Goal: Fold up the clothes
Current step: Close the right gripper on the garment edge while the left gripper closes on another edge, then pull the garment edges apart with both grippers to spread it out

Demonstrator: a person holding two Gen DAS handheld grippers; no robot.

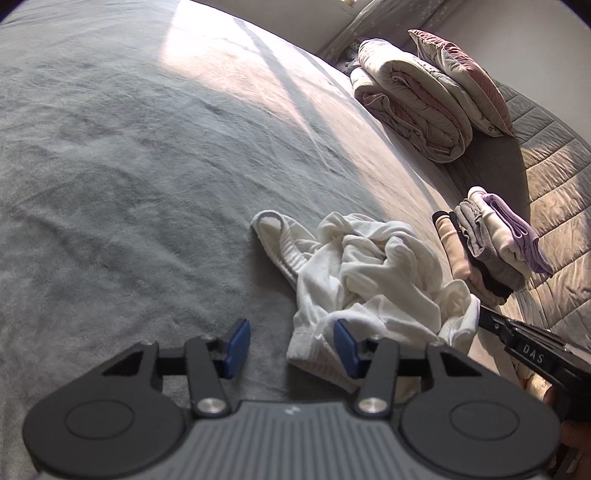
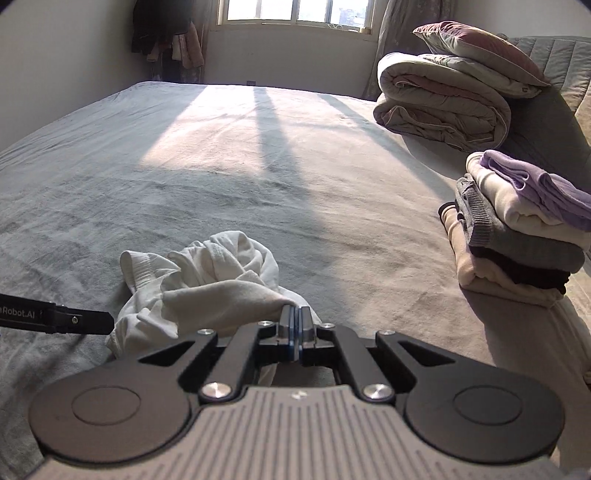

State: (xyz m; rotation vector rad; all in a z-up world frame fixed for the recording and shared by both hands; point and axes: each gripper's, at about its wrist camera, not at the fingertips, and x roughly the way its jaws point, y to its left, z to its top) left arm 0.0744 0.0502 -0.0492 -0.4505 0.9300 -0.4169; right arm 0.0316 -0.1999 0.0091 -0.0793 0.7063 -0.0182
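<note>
A crumpled white garment (image 1: 369, 273) lies in a heap on the grey bed sheet (image 1: 129, 166). It also shows in the right wrist view (image 2: 207, 284). My left gripper (image 1: 291, 347) is open, its blue pads either side of the garment's near-left edge, with the right pad over the cloth. My right gripper (image 2: 295, 325) is shut on the garment's near edge, with the cloth pinched between its pads. The right gripper also shows at the right of the left wrist view (image 1: 487, 321), meeting the garment's right side.
A stack of folded clothes (image 2: 517, 229) sits on the bed to the right, also in the left wrist view (image 1: 491, 243). A rolled duvet (image 2: 443, 103) with a pillow (image 2: 480, 48) on it lies behind the stack. A window (image 2: 295, 11) is beyond the bed.
</note>
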